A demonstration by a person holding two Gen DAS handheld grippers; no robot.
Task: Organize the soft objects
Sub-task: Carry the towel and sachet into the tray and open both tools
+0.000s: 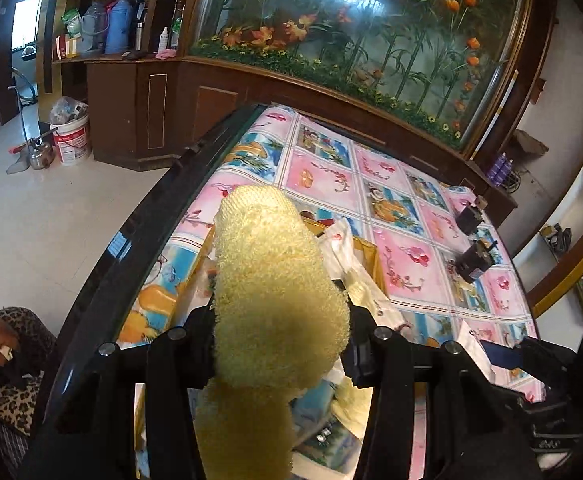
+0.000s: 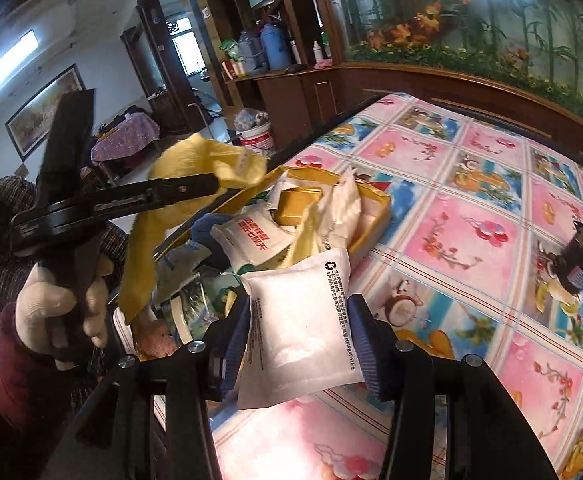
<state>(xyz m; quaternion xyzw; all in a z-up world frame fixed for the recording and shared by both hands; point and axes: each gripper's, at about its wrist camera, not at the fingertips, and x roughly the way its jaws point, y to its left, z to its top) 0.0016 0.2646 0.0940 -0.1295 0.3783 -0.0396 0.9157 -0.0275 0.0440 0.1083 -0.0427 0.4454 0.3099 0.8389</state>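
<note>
My left gripper is shut on a yellow fluffy cloth that fills the middle of the left wrist view and hangs below the fingers. In the right wrist view that cloth droops from the left gripper, held by a white-gloved hand above the box's left end. My right gripper is shut on a white soft packet with black print, held just in front of the gold box. The box holds several white packets, plastic bags and a gold bar-shaped pack.
The table carries a pink and blue patterned cloth with a black rim. Two small dark cylinders stand at the far right of it. A wooden cabinet with a flower-painted glass panel runs behind. A white bucket sits on the floor.
</note>
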